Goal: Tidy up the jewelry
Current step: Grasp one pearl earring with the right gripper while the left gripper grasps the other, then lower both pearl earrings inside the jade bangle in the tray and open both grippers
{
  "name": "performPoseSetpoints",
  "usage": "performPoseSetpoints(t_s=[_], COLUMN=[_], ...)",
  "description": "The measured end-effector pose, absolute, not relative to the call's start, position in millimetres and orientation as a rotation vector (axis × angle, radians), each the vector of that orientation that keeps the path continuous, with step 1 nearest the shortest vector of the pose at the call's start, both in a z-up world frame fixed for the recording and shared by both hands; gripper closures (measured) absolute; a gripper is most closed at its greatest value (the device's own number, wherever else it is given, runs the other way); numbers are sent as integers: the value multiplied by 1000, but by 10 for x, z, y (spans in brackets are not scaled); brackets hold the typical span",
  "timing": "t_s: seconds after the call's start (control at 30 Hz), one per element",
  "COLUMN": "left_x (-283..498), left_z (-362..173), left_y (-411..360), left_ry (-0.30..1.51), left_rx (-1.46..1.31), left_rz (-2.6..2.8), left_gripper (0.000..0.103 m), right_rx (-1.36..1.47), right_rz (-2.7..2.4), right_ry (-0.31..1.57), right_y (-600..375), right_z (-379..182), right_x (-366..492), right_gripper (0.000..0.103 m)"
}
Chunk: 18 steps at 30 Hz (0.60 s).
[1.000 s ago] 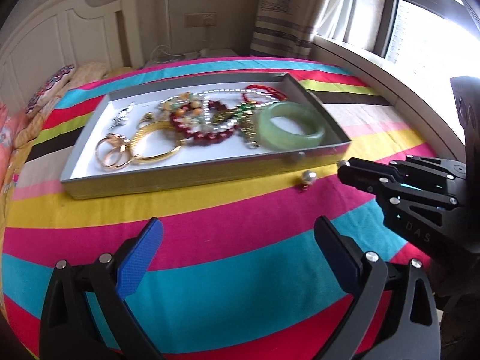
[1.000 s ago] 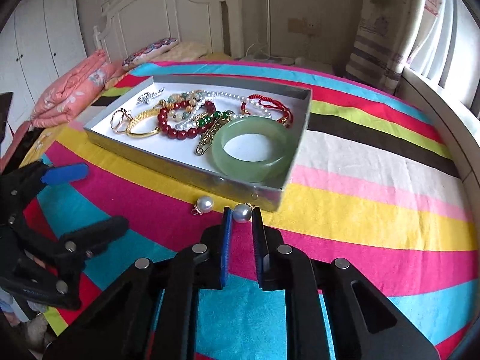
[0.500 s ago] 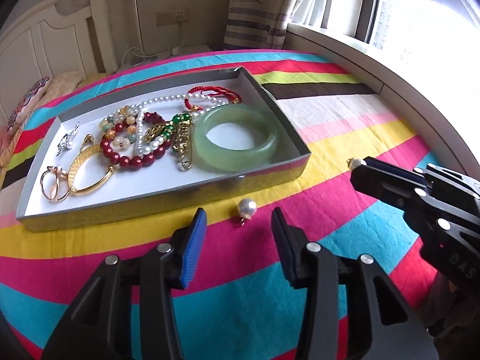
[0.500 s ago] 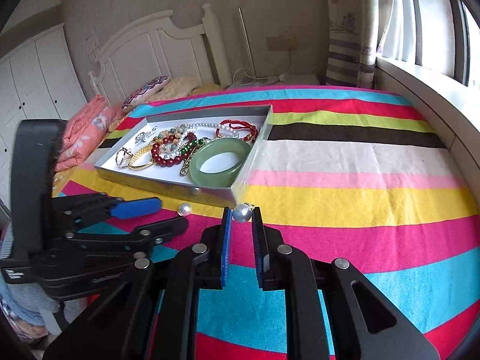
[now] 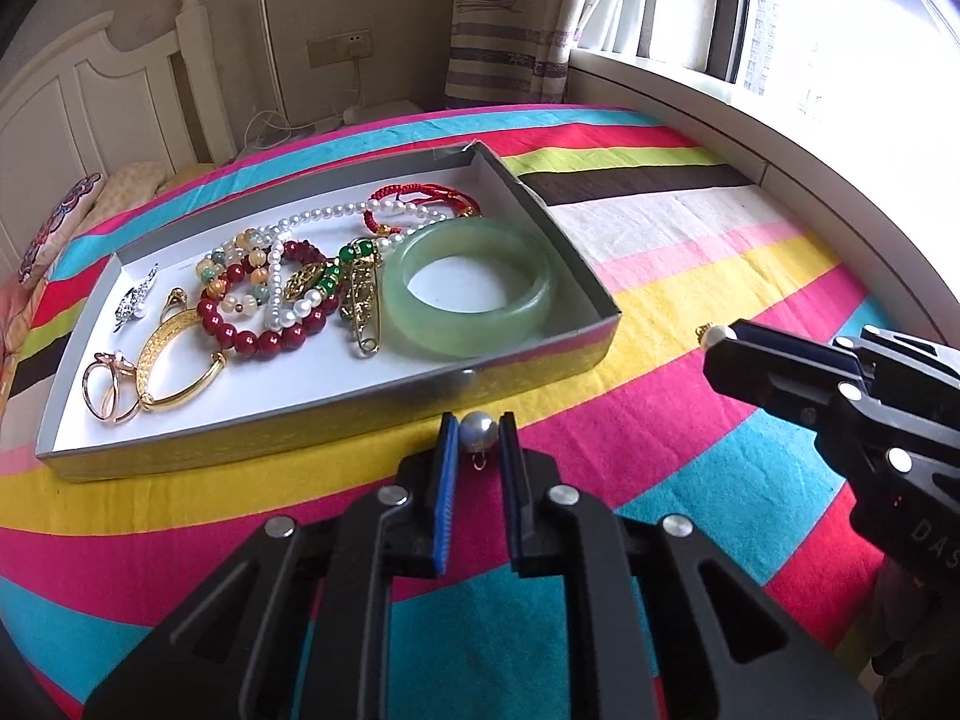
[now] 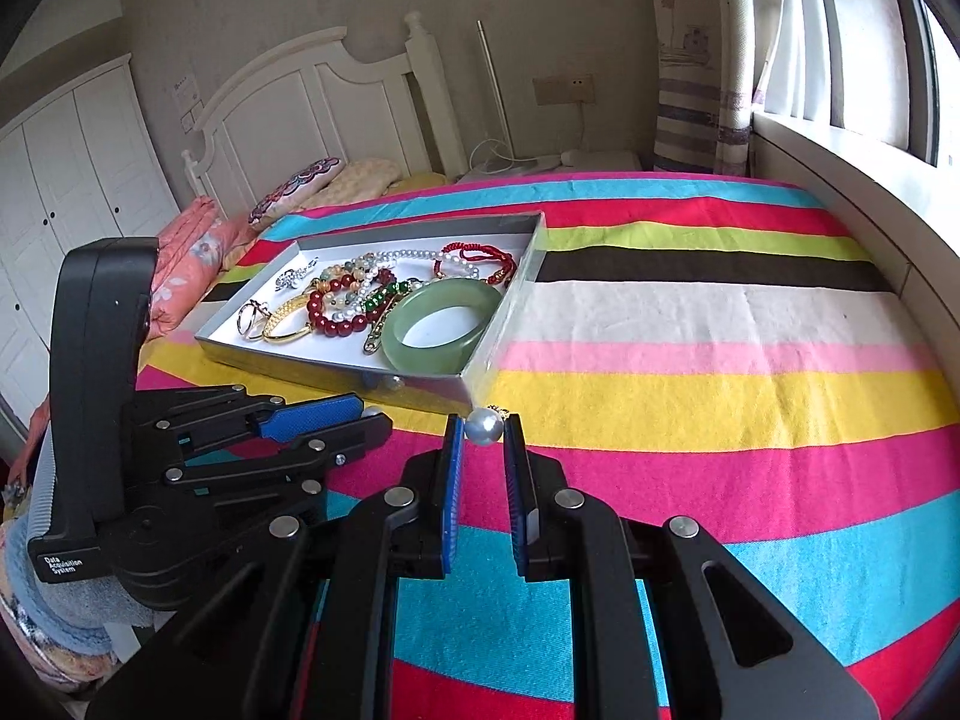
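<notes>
Striped bedding (image 5: 690,420) in bright bands carries a shallow grey box (image 5: 336,420) that lies askew on the bed, one long wall facing both grippers.

The left gripper (image 5: 478,441) is closing, its pads already pinching a pearl earring (image 5: 477,429) at the tips, just off the middle of that near wall; the small hook hangs down towards the camera. The right gripper (image 6: 483,441) is pressed shut on a second pearl earring (image 6: 483,425), just off the box's near right corner.

In my judgement the coming move turns on this: the box lies straight ahead of both sets of fingers, beyond a low wall each pearl must clear. The left gripper is nearer the box's open white floor; the right faces the corner filled by the jade bangle (image 5: 468,288).

Counted: two pearl earrings, one per gripper; one box. Inside it lie one jade bangle, one red bead bracelet (image 5: 264,324), one gold bangle (image 5: 174,360), one white pearl strand (image 5: 318,216), one red cord bracelet (image 5: 420,204); smaller pieces are too tangled to count.
</notes>
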<state>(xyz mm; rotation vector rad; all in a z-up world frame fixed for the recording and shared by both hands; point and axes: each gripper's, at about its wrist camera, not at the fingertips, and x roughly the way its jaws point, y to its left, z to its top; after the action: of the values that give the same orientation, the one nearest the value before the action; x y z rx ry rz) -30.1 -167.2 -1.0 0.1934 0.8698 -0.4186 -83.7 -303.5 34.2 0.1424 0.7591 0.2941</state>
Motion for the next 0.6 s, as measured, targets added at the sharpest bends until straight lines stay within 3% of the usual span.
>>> performPoseSetpoints(t_s=[0.6], left_x=[-490], left_z=[180], left_y=[-1390], left_ry=[811], left_rx=[114], left_rz=[-412], left_gripper=[90], right_rx=[120], right_rz=[288], right_ry=[726], right_y=[-2960], right_z=[390], right_x=[-872], right_gripper=[89])
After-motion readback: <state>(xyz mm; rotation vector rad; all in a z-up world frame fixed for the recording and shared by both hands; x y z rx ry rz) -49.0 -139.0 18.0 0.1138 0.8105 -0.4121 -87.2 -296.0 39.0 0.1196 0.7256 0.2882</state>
